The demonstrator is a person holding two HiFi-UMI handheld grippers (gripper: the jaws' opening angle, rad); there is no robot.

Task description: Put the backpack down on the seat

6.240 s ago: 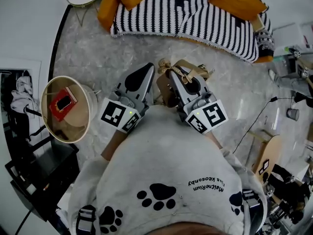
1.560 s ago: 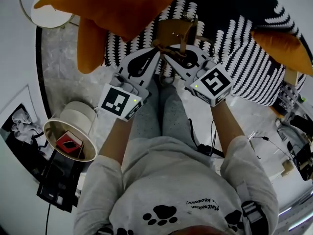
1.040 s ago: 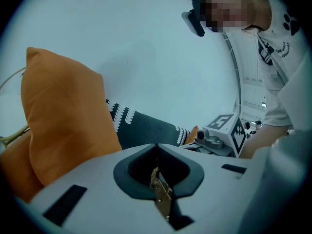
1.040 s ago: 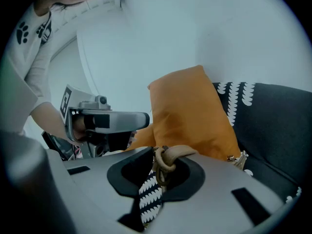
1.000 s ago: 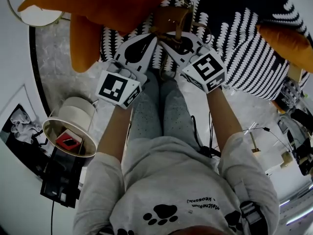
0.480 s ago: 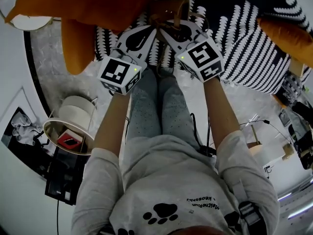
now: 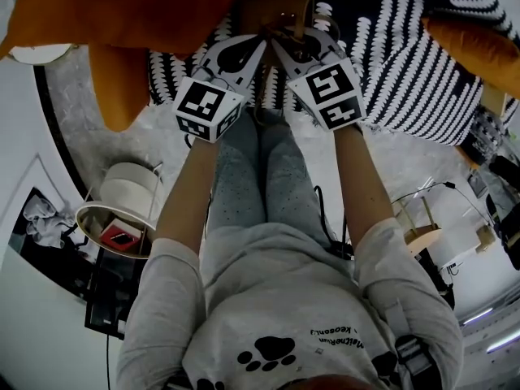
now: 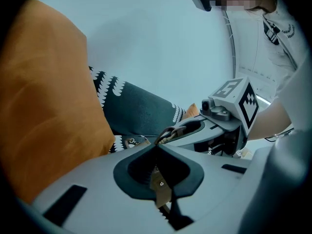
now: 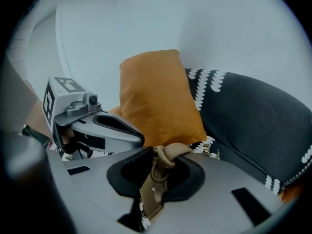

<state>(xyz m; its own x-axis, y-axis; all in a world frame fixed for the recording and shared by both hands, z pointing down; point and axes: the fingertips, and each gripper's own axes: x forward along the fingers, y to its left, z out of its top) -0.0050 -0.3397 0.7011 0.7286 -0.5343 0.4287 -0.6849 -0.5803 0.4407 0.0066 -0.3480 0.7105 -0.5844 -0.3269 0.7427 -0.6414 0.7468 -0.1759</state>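
Seat (image 7: 406, 63) had a black-and-white striped cover. Two orange cushions lay on it: big cushion (image 7: 122, 10) at left, smaller cushion (image 7: 479, 43) at the right end. Grey marbled floor (image 7: 89, 128) beside the seat carried a round side table (image 7: 122, 218) and a black cable (image 7: 323, 210).

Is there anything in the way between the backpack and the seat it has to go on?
Nothing visible sits in between. The backpack hangs right over the striped seat. A big orange cushion lies close on the left and a second orange cushion lies farther right, so the backpack might brush the left one.
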